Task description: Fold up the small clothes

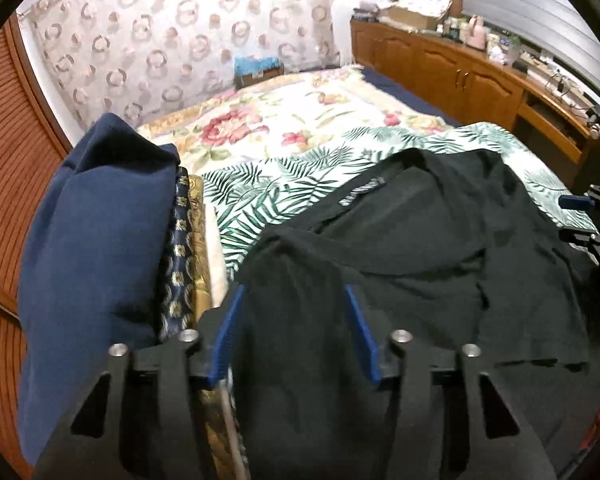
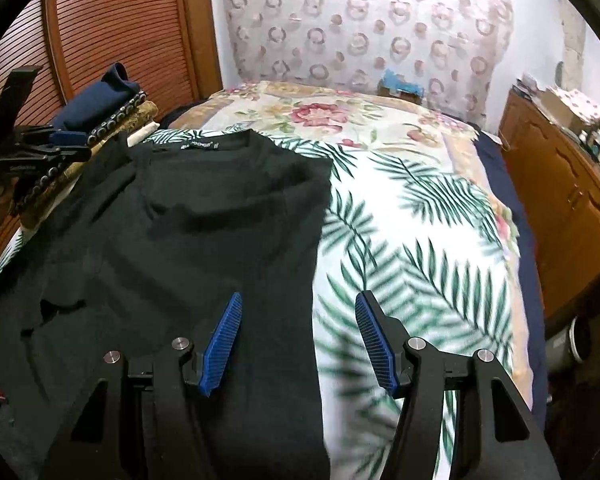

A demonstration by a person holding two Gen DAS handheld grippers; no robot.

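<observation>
A black t-shirt (image 1: 420,248) lies partly folded on the bed, its collar label away from me; it also shows in the right wrist view (image 2: 188,232). My left gripper (image 1: 294,292) is open just above the shirt's left part, nothing between its blue pads. My right gripper (image 2: 298,300) is open above the shirt's right edge, where black cloth meets the palm-leaf sheet (image 2: 420,240). The right gripper also shows at the right edge of the left wrist view (image 1: 592,220), and the left gripper at the left edge of the right wrist view (image 2: 40,148).
A stack of folded clothes topped by a navy garment (image 1: 100,232) stands left of the shirt, also in the right wrist view (image 2: 100,104). A floral bedspread (image 1: 284,120) covers the far bed. Wooden cabinets (image 1: 480,80) run along the right, a slatted wooden door (image 2: 120,20) on the left.
</observation>
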